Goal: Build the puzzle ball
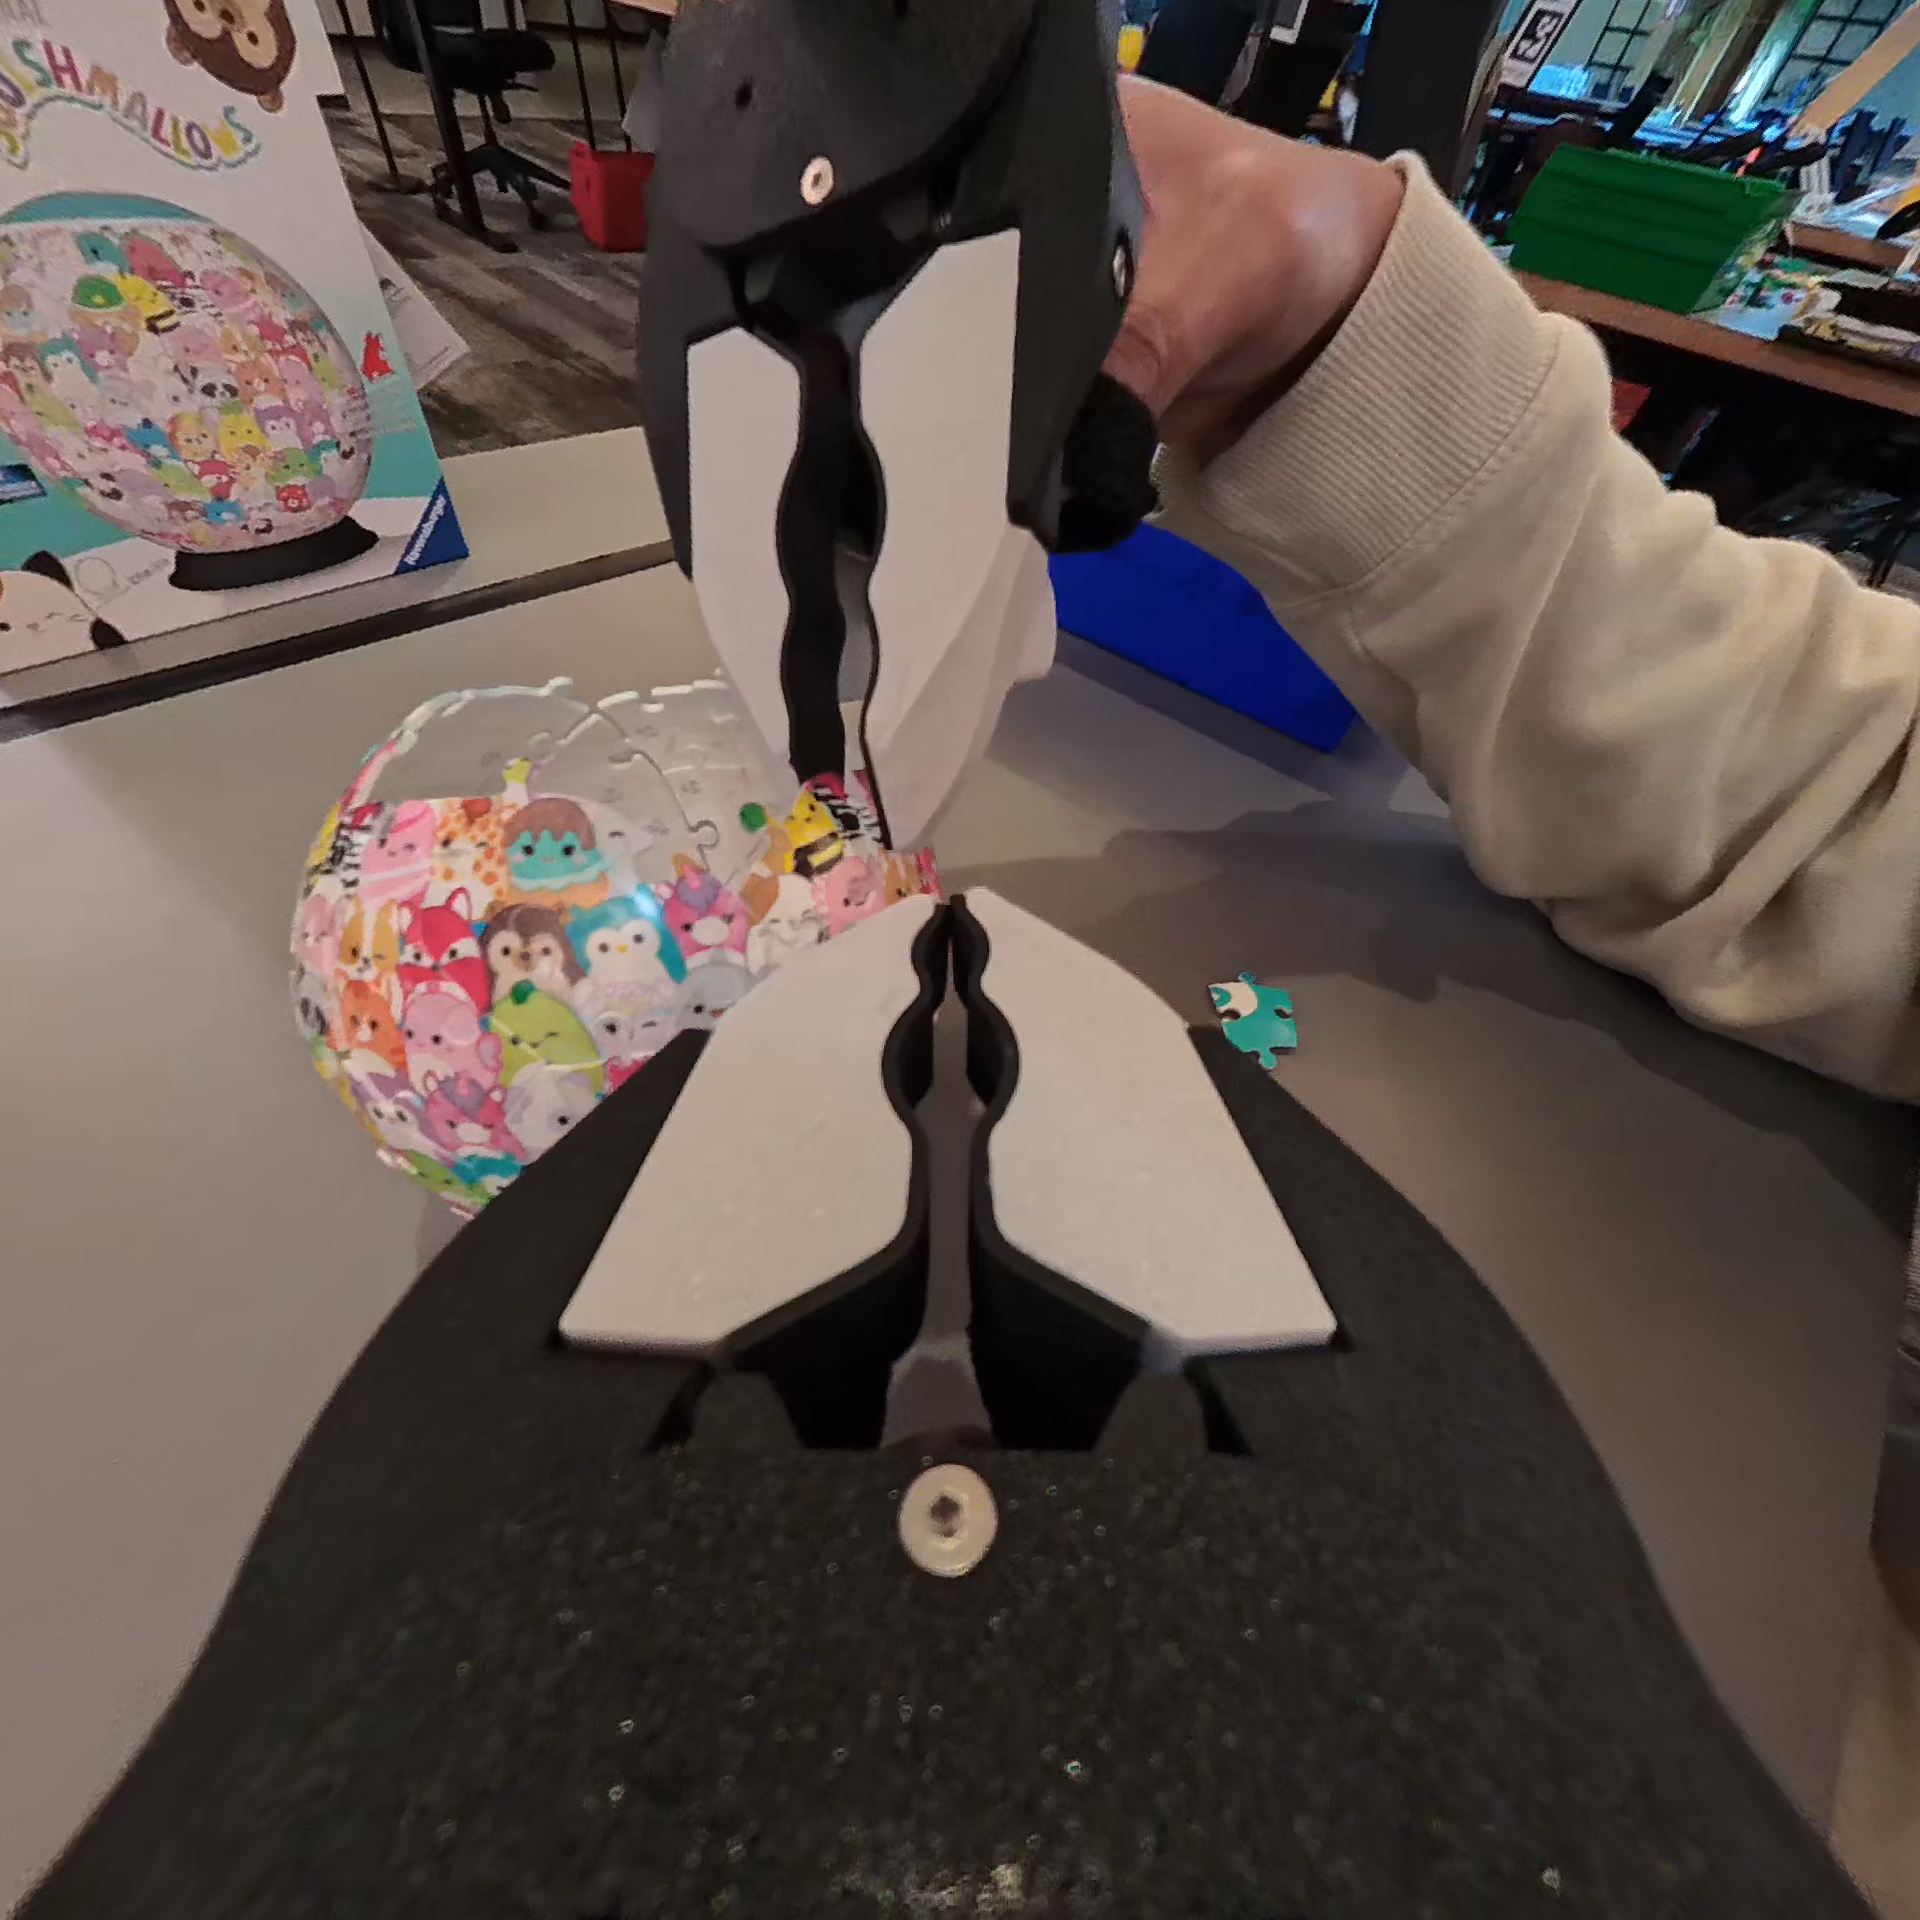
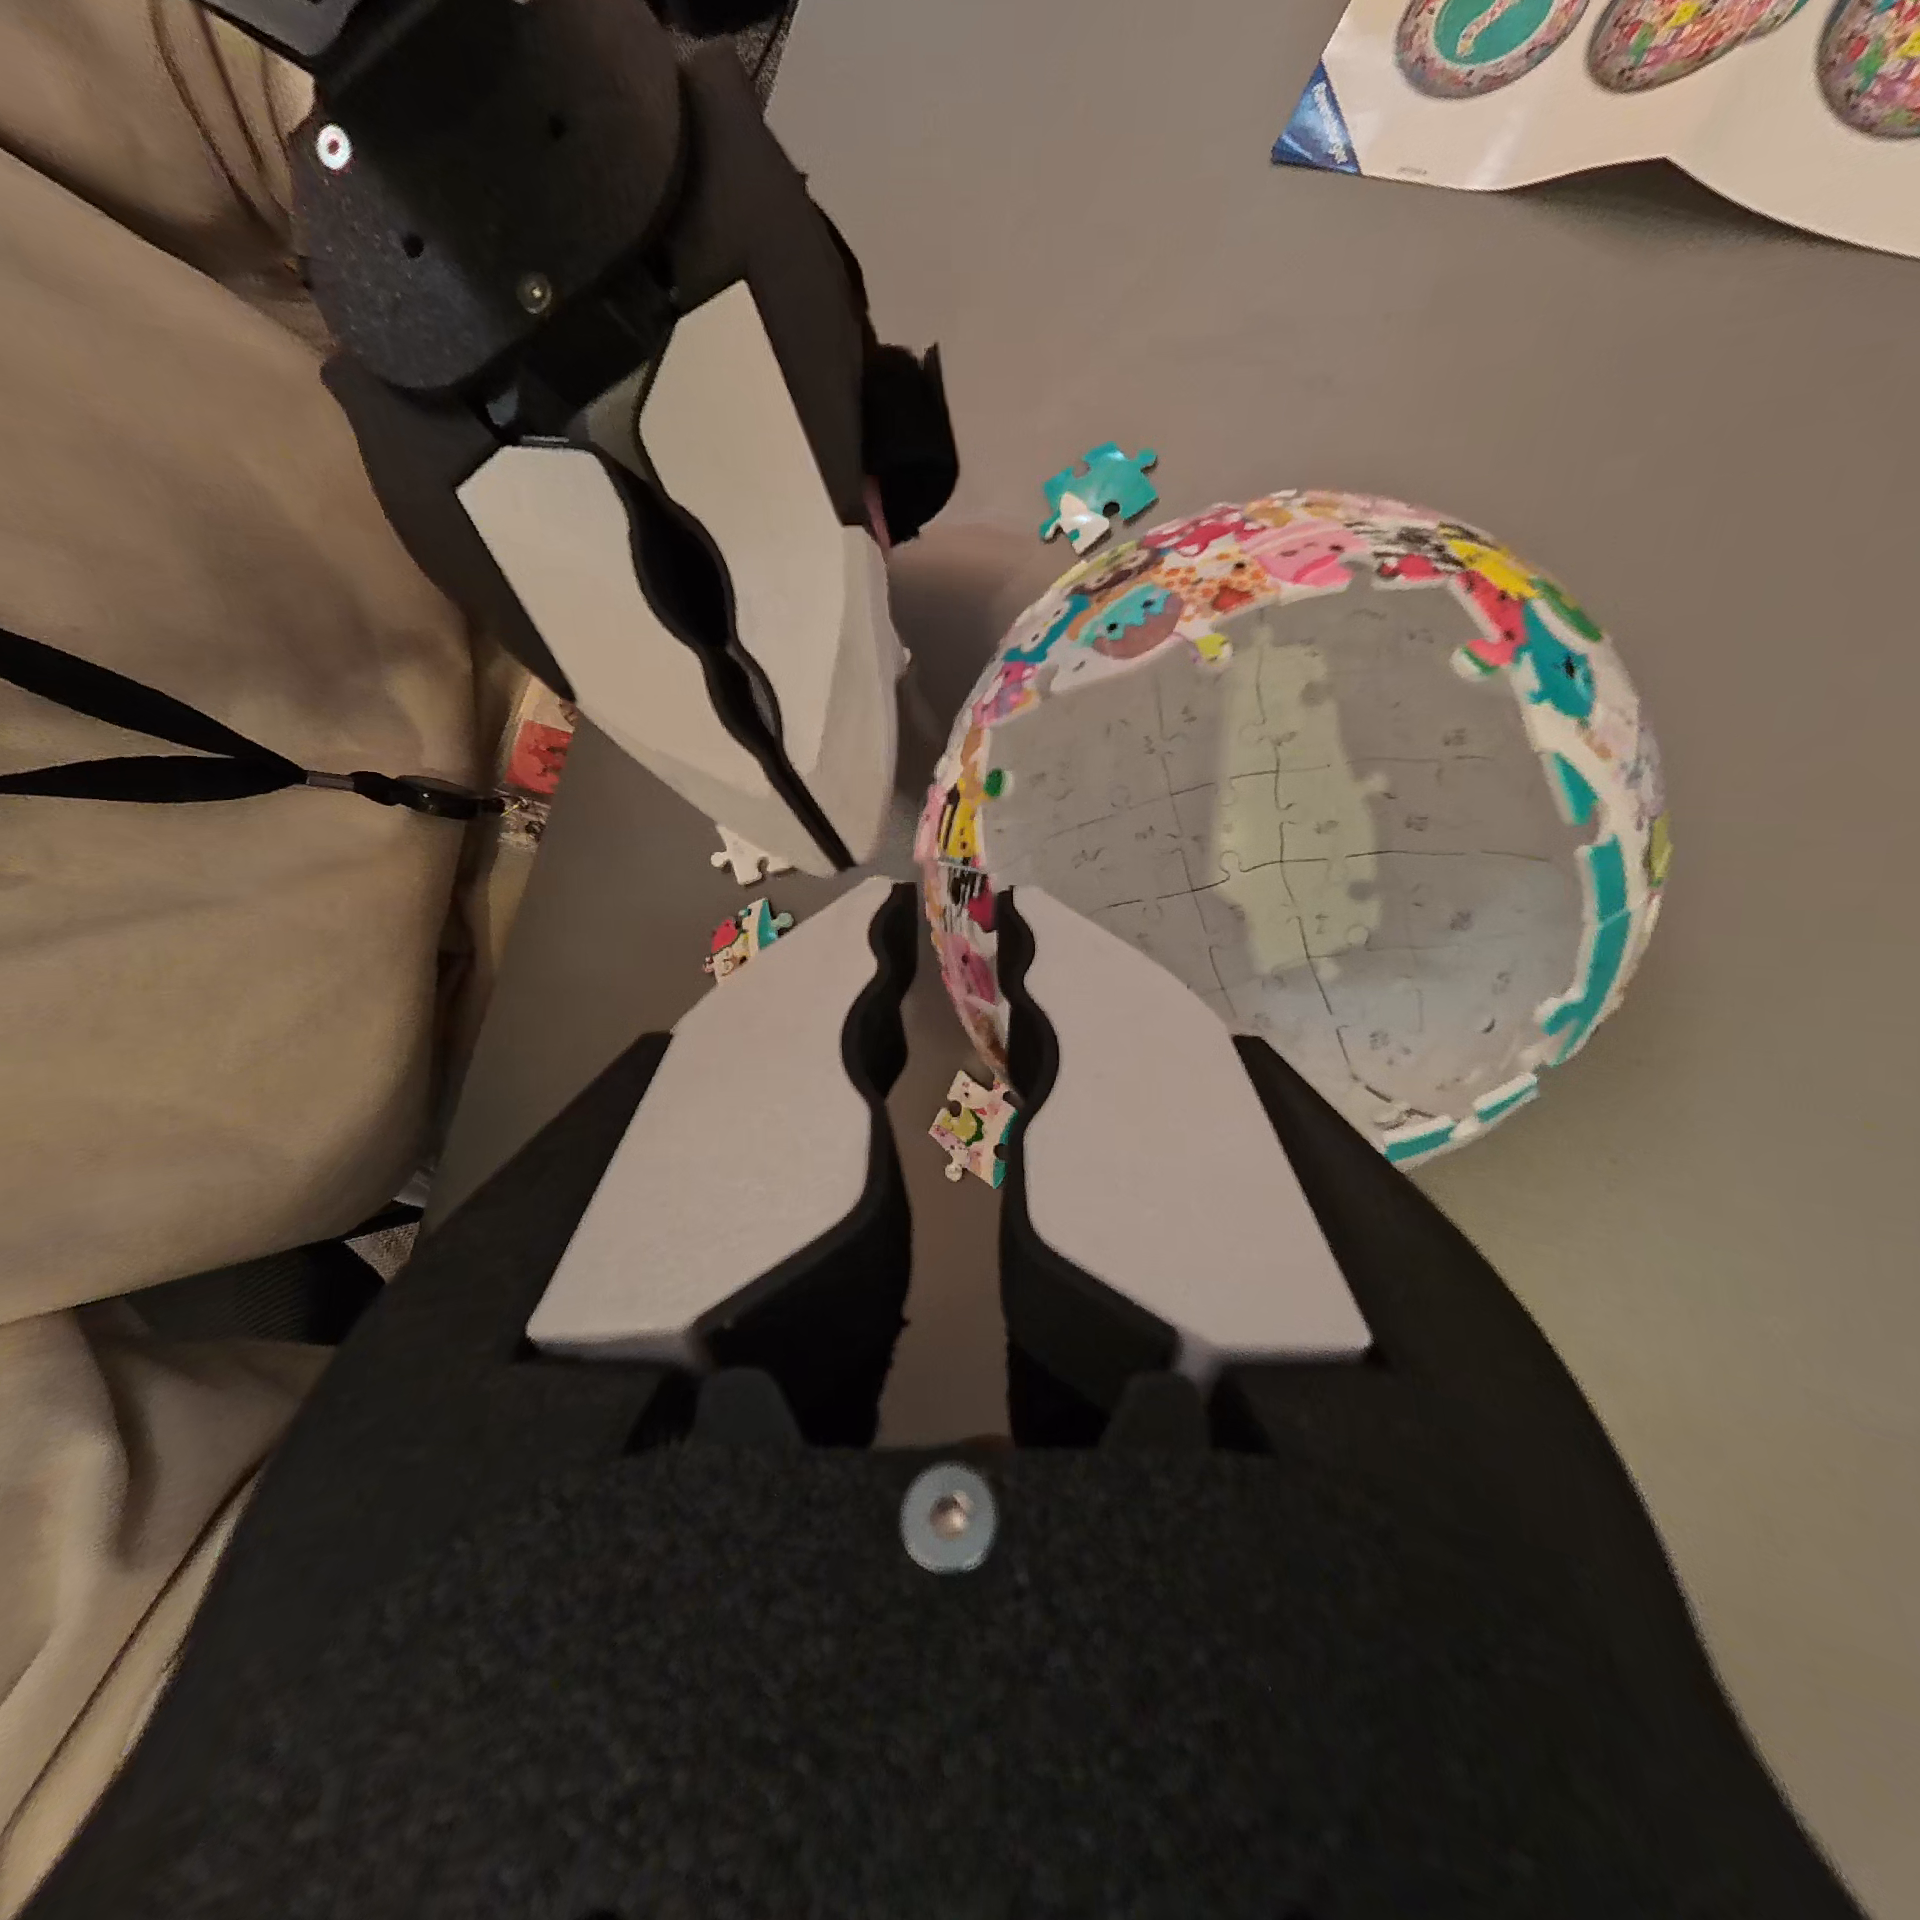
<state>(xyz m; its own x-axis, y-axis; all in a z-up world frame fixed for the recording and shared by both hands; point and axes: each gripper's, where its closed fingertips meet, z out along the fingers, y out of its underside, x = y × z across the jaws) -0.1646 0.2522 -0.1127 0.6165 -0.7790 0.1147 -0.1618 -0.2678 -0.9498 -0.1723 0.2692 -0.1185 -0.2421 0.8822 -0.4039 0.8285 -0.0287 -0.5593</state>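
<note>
Grey tabletop (image 1: 208, 1039): at far left, the puzzle box (image 1: 187, 343) carries colourful lettering. The half-built puzzle ball (image 1: 499, 966), cartoon animals outside, pale numbered pieces inside, sits left of centre. Left gripper (image 1: 951, 912) pressed together; right gripper (image 2: 951, 899) pinches the ball's rim.

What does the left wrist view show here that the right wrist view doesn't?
Only the left wrist view: the puzzle box standing behind the ball, a blue bin and green crates. Only the right wrist view: the ball's hollow grey inside, three loose pieces near the tongs, and a printed sheet. Both: the puzzle ball, the teal piece, both tongs.
</note>
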